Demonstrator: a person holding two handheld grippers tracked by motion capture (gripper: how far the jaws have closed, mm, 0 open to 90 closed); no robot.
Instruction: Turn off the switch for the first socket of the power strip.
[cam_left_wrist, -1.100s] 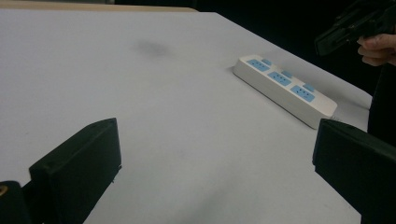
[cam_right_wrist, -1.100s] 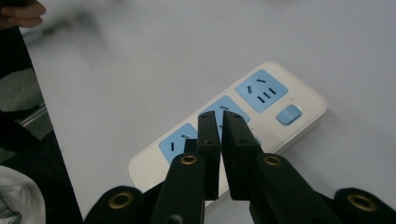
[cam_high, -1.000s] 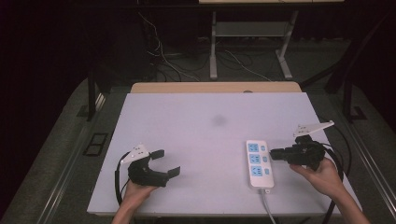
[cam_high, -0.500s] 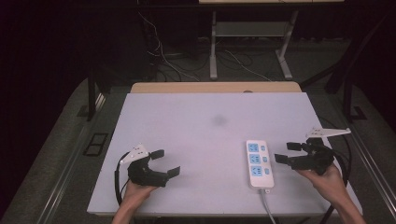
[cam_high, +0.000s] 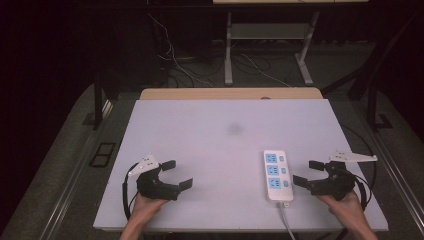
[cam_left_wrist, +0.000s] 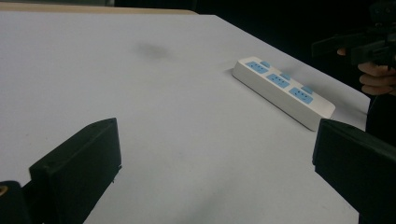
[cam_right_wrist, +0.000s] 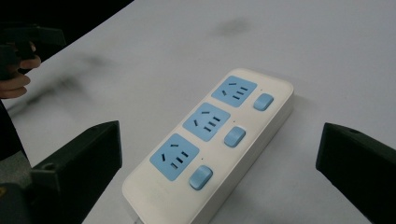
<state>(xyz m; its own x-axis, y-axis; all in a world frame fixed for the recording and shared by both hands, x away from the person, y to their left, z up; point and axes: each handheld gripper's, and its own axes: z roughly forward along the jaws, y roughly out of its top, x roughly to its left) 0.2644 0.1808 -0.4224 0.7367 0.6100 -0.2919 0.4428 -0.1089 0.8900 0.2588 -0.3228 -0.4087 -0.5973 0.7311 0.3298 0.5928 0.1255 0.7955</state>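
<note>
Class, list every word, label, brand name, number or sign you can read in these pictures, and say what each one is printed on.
None can be read.
White three-socket power strip with blue faces and switches: no print visible.
White table top: bare, only a grey smudge.
Black tools: no markings visible.

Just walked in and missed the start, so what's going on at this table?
A person sits at a white table with a two-jaw gripper in each hand. The right gripper is open beside a white power strip with three blue sockets and three blue switches, not touching it. The left gripper is open too, resting over bare tabletop. The strip's cord runs off the near edge. Nothing is being held.
</note>
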